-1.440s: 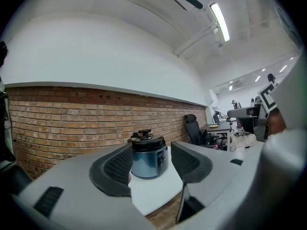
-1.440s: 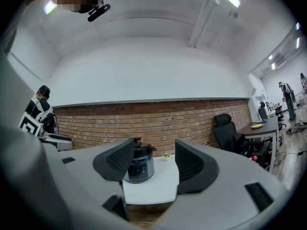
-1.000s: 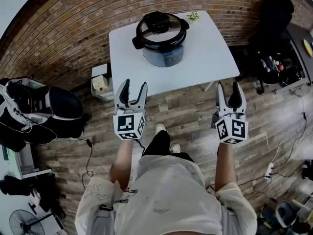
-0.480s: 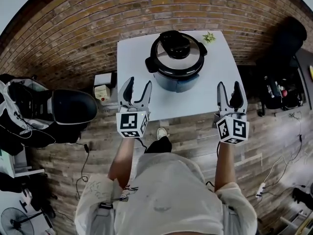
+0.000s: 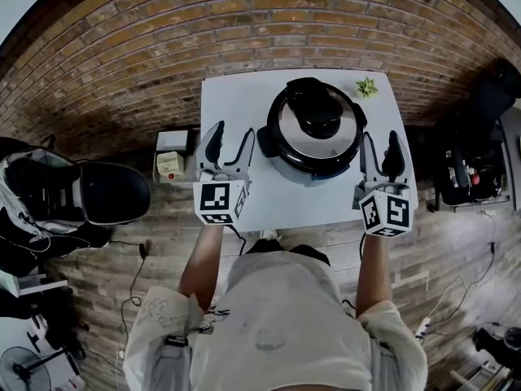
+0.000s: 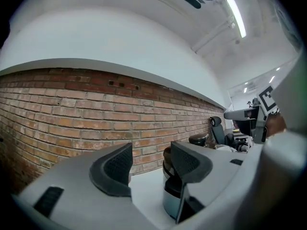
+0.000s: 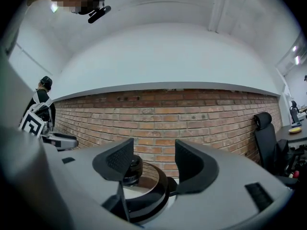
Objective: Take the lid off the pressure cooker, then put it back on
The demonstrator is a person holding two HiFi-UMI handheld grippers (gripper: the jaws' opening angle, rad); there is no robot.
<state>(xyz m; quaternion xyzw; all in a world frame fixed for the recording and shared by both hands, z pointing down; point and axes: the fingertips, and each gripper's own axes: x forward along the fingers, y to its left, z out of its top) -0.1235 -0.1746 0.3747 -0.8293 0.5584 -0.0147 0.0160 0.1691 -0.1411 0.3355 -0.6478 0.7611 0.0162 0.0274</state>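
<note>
Pressure cooker (image 5: pixel 314 168) is sitting on the white table (image 5: pixel 232 96), right of the middle and a bit closer to the far edge than the near one. Its lid (image 5: pixel 286 133) is on, with the black top handle (image 5: pixel 313 111) dead centre. A little green plant (image 5: pixel 366 86) sits by the far right corner, well clear of everything.

Both tongs are released and holding nothing. In the left gripper view the left gripper (image 5: pixel 230 133) has its jaws spread, with brick wall and a slice of the cooker showing in the gap. In the right gripper view the right gripper (image 5: pixel 381 138) is spread the same way, with the lid's edge and top handle peeking low past its left jaw.

What the next move hangs on, I think, is that the cooker lies between the two grippers and slightly ahead of their tips. So each one has to come inward, left gripper to the right and right gripper to the left, rather than straight forward.

The lid is round, so no long axis to line up with (except a black side handle (image 5: pixel 264 141) sticking out toward the left gripper). In the head view the right gripper looks just beside the lid's right rim, and the left gripper is near that side handle. I'd call the right one marginally nearer, though I can't be sure about heights.
</note>
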